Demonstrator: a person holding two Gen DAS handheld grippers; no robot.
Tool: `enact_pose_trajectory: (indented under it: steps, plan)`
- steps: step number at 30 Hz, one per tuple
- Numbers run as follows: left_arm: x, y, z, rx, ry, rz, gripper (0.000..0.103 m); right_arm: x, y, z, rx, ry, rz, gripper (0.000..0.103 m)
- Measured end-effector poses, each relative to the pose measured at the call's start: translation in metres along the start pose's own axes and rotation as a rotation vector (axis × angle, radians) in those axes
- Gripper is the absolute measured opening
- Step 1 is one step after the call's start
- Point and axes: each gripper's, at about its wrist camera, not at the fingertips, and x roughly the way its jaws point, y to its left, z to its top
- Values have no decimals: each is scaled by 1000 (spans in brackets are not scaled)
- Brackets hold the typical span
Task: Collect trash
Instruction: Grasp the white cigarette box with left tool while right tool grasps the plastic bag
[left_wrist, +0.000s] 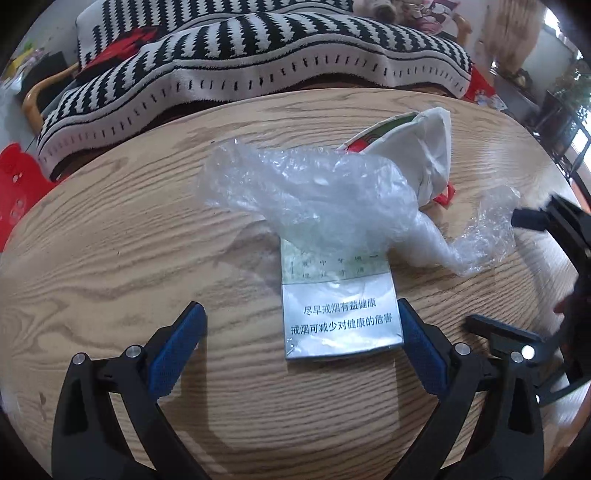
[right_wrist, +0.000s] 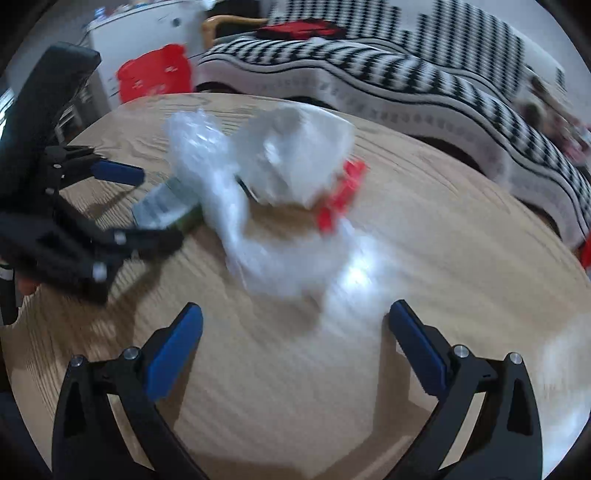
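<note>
A silver cigarette pack (left_wrist: 341, 315) with Chinese text lies flat on the round wooden table (left_wrist: 110, 240). My left gripper (left_wrist: 301, 319) is open, its blue pads on either side of the pack's near end. Crumpled clear plastic film (left_wrist: 314, 195) lies over the pack's far end. A white wrapper with red and green print (left_wrist: 424, 147) lies behind it. My right gripper (right_wrist: 293, 325) is open and empty, just short of the film (right_wrist: 280, 254); this view is blurred. The right gripper also shows at the right edge of the left wrist view (left_wrist: 513, 273).
A black-and-white striped blanket (left_wrist: 236, 55) covers a sofa behind the table. A red plastic stool (left_wrist: 18, 184) stands at the far left, beside the table's edge. The table's far edge lies close behind the trash.
</note>
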Motion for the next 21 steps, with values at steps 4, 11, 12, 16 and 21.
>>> enact_pose_trajectory:
  steps: [4, 11, 12, 16, 21]
  plan:
    - [-1, -1, 0, 52, -44, -26, 82, 4, 1, 18, 9, -28, 11, 18]
    - [-13, -15, -9, 66, -41, -31, 53, -12, -3, 5, 174, -65, 54, 4]
    - [-16, -16, -11, 67, -39, -35, 53, -18, -4, 1, 202, -71, 57, 4]
    - [-41, -26, -22, 83, -55, -33, 53, -46, -7, -13, 270, -92, 53, 4]
    - [-89, -44, -42, 112, -96, -38, 53, -95, -1, -35, 308, -125, 8, 4]
